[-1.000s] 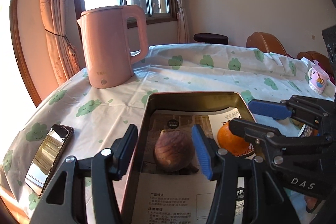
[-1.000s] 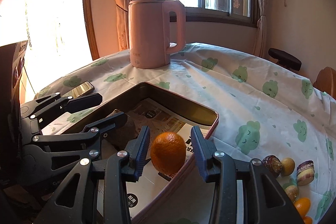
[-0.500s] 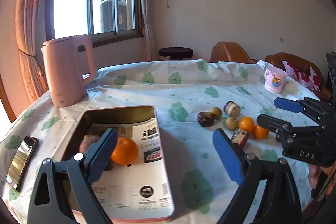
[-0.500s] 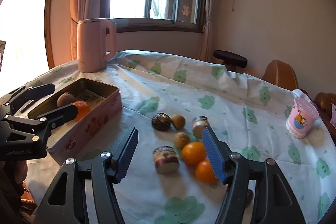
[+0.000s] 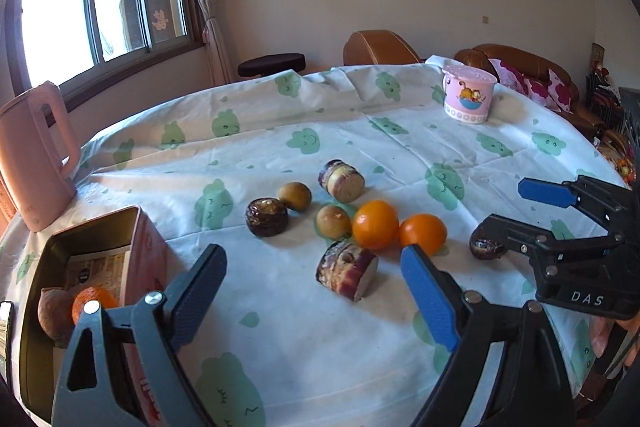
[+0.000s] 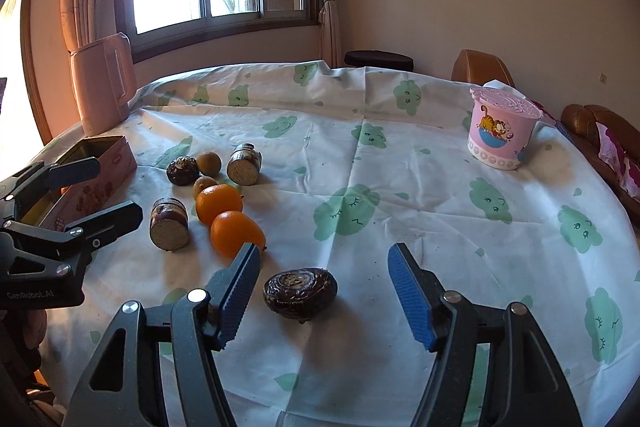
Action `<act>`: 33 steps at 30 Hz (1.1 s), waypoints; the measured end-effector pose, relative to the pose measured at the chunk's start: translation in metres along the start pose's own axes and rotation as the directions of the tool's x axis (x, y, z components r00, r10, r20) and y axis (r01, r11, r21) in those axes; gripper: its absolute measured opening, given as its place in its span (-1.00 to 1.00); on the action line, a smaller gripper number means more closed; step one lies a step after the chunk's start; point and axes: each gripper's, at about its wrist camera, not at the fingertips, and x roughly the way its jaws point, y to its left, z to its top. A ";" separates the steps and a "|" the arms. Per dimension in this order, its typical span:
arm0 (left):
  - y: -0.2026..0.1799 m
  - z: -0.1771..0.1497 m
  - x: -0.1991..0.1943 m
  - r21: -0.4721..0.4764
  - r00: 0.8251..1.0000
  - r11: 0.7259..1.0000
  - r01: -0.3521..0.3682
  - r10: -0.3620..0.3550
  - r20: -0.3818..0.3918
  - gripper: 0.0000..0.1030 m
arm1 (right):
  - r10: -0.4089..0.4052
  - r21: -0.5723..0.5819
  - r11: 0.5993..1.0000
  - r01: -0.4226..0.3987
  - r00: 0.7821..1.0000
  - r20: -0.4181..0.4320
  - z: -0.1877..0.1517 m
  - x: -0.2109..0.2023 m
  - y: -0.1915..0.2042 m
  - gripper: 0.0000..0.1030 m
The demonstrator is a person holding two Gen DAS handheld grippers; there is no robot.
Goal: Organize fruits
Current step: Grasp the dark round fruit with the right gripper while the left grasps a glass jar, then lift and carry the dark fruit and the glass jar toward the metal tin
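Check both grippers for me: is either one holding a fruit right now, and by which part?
Neither. The left gripper, jaws closing, frames a cut purple piece without touching. The right gripper stands open around a dark round fruit, pads clear.

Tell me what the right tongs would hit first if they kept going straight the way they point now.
Most likely the dark, wrinkled round fruit. It lies on the tablecloth just ahead of the right tongs, between the open pads and nearer the left one. Depth is hard to judge through this lens. Nothing else sits closer.
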 end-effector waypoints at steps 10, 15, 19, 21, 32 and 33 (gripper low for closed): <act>-0.002 0.001 0.031 -0.023 0.989 0.995 0.095 -0.097 -0.116 0.35 | 0.041 -0.011 0.999 -0.042 0.996 -0.080 -0.002 0.015 0.005 0.32; -0.004 -0.001 0.041 -0.025 0.977 0.992 0.127 -0.129 -0.168 0.10 | 0.058 -0.003 0.998 -0.059 0.989 -0.138 -0.002 0.025 0.003 0.10; -0.001 -0.002 0.044 -0.043 0.972 0.988 0.147 -0.153 -0.179 -0.16 | 0.075 -0.014 0.997 -0.079 0.983 -0.167 -0.003 0.030 0.005 -0.11; -0.001 -0.002 0.043 -0.045 0.972 0.987 0.153 -0.158 -0.176 -0.16 | 0.076 -0.015 0.997 -0.080 0.983 -0.167 -0.004 0.030 0.006 -0.13; 0.004 0.000 0.033 -0.049 0.983 0.990 0.132 -0.137 -0.122 -0.16 | 0.070 -0.020 0.997 -0.072 0.994 -0.080 -0.003 0.013 0.007 -0.13; 0.003 0.000 0.032 -0.047 0.984 0.991 0.128 -0.133 -0.116 -0.16 | 0.072 -0.020 0.997 -0.073 0.995 -0.071 -0.002 0.012 0.007 -0.13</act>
